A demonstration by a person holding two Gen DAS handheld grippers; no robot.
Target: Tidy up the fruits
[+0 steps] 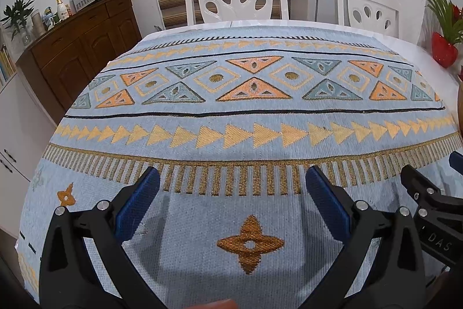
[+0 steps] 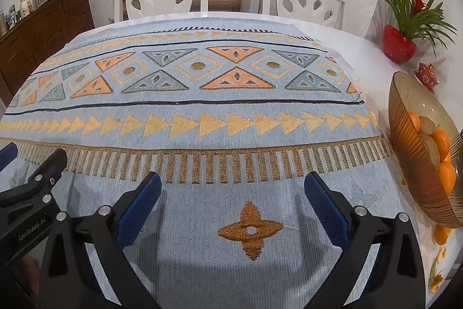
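Here, both grippers, left gripper (image 1: 231, 187) and right gripper (image 2: 231, 187), are hovering with jaws apart and empty over the cloth-covered bench (image 2: 202, 112). Oranges (image 2: 441, 141) are sitting in the ribbed bowl (image 2: 405, 132) at three o'clock; reaching there seems next.

You get bright, even indoor light; soft shadows fall under the tongs on the tabletop (image 1: 202, 236); fisheye bending darkens every corner.
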